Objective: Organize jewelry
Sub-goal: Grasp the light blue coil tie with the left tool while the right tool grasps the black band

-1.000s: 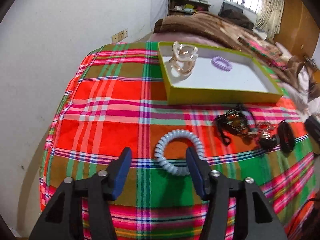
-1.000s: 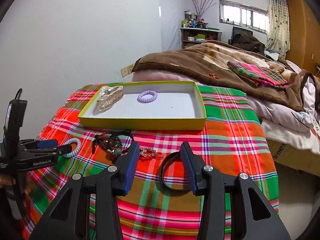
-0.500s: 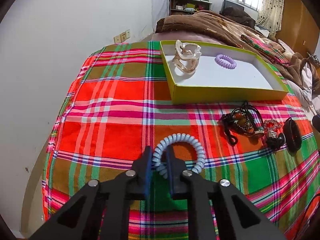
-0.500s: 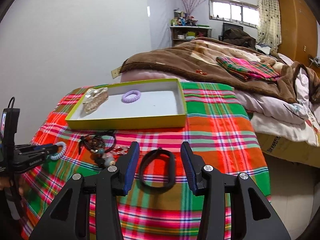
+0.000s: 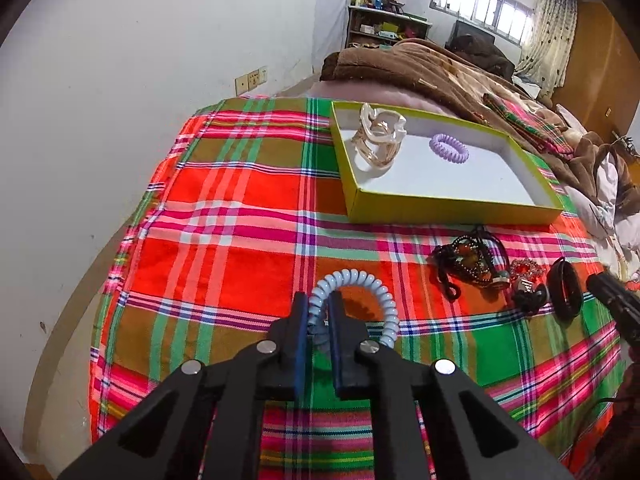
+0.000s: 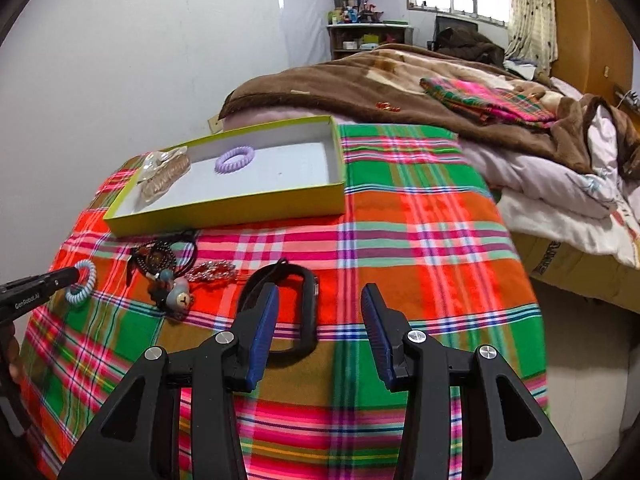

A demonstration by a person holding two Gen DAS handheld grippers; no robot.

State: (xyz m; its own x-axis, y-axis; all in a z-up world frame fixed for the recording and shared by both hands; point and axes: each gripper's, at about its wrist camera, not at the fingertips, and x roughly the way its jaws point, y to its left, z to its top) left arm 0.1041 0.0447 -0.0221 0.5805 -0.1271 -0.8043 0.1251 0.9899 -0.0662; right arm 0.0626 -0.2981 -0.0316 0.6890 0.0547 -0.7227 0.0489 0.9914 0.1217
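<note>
My left gripper (image 5: pixel 318 320) is shut on a pale blue spiral hair tie (image 5: pixel 362 278), pinching its left side just above the plaid cloth. The right wrist view shows the same left gripper (image 6: pixel 75 274) and the hair tie (image 6: pixel 82 286) hanging from its tip. My right gripper (image 6: pixel 320 304) stands open over a black band (image 6: pixel 298 271), whose loop lies by the left finger. In a yellow-green box (image 5: pixel 452 210) lie a clear hair claw (image 5: pixel 378 140) and a purple spiral tie (image 5: pixel 449 148). A dark beaded bracelet (image 6: pixel 156 258) and a red sparkly piece (image 6: pixel 212 270) lie in front of the box.
The plaid cloth (image 6: pixel 420 240) covers a table with a white wall close on the left. A bed with a brown blanket (image 6: pixel 400 92) lies behind and to the right. A small charm (image 6: pixel 178 298) sits by the beads. The cloth drops off at the right edge.
The left jaws have closed onto the pale blue spiral tie and stayed shut. My right gripper has come forward and down, so the black band now lies at its left finger.
</note>
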